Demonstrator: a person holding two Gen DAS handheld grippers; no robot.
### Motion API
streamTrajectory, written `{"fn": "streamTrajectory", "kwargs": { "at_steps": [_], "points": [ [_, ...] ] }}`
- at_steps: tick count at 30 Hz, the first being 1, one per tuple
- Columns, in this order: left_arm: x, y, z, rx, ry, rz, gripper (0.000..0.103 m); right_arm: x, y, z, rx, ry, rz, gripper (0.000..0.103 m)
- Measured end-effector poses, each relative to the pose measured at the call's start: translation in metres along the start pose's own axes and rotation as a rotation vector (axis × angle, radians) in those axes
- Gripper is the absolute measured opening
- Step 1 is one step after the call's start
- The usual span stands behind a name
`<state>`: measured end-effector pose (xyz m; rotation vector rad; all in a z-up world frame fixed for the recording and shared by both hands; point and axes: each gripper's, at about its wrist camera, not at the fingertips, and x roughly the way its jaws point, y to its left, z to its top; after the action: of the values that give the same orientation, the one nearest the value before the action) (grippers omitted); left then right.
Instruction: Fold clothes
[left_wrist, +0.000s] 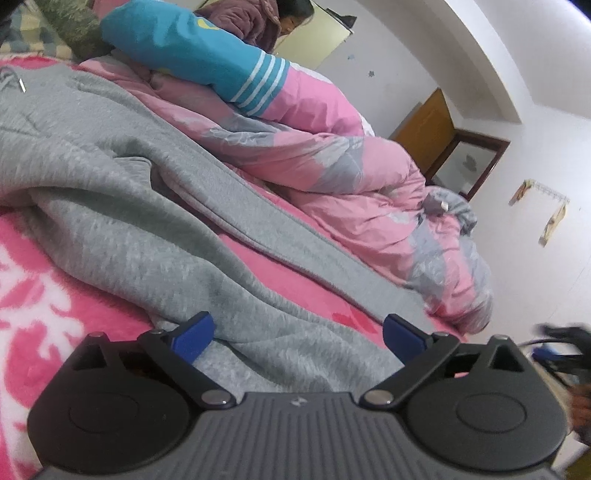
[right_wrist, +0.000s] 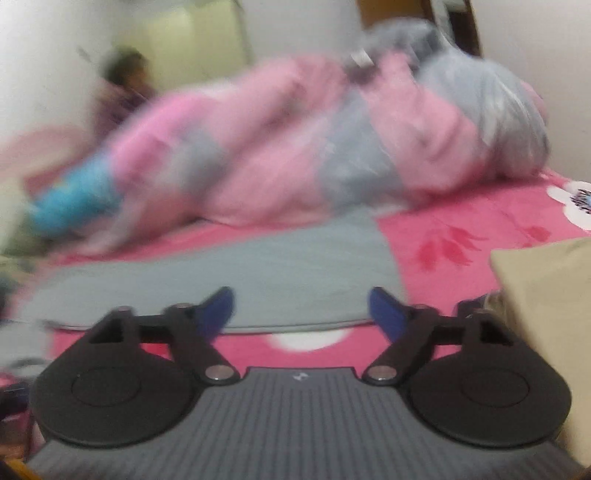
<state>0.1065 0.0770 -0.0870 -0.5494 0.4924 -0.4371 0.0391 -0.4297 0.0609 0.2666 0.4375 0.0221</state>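
A: Status?
B: Both claws wide open, holding nothing. Left claw (left_wrist: 297, 338) sits over the grey garment (left_wrist: 122, 206), cloth between its fingers. Right claw (right_wrist: 301, 314) is just short of the hem.
A: Next?
B: I'd pinch one layer at the edge, lift evenly.

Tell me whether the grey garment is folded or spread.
Partly folded: the grey garment lies rumpled on the pink blanket, one part doubled over another, not a neat stack.

Both tongs look alike: left tongs (left_wrist: 297, 338) and right tongs (right_wrist: 301, 314) have blue pads, black linkage arms, silver pivot pins, ribbed grey housings.
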Motion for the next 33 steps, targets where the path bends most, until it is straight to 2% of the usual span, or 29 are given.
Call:
{"fn": "streamTrajectory", "kwargs": {
  "at_steps": [2, 4, 9, 13, 16, 22, 26, 27, 30, 33],
  "points": [
    [0.0, -0.002, 0.0, 0.009, 0.004, 0.011, 0.099, -0.039, 0.012, -0.012, -0.001, -0.041, 0.088, 0.095],
    [0.0, -0.004, 0.0, 0.015, 0.005, 0.024, 0.099, -0.071, 0.024, -0.031, -0.001, -0.06, 0.132, 0.102],
    [0.0, -0.018, -0.001, 0.07, 0.021, 0.098, 0.101, -0.115, 0.05, -0.085, 0.03, -0.032, 0.168, 0.102],
    [0.001, -0.035, -0.003, 0.112, 0.039, 0.182, 0.103, -0.108, 0.064, -0.111, 0.065, 0.05, 0.162, 0.102],
    [-0.004, -0.044, -0.005, 0.096, 0.055, 0.216, 0.103, -0.1, 0.078, -0.119, 0.046, 0.109, 0.15, 0.102],
    [-0.033, -0.054, -0.007, 0.029, 0.09, 0.208, 0.103, -0.098, 0.115, -0.135, -0.048, 0.093, 0.139, 0.102],
    [-0.066, -0.055, -0.008, 0.017, 0.08, 0.203, 0.103, -0.091, 0.137, -0.152, -0.086, 0.077, 0.061, 0.102],
    [-0.075, -0.055, -0.007, 0.013, 0.074, 0.199, 0.103, -0.09, 0.142, -0.157, -0.095, 0.074, 0.047, 0.102],
    [-0.11, -0.047, -0.003, 0.001, 0.026, 0.192, 0.103, -0.09, 0.153, -0.167, -0.123, 0.067, 0.08, 0.102],
    [-0.142, -0.033, 0.007, -0.011, -0.022, 0.222, 0.103, -0.09, 0.166, -0.174, -0.165, 0.053, 0.103, 0.102]
  ]
}}
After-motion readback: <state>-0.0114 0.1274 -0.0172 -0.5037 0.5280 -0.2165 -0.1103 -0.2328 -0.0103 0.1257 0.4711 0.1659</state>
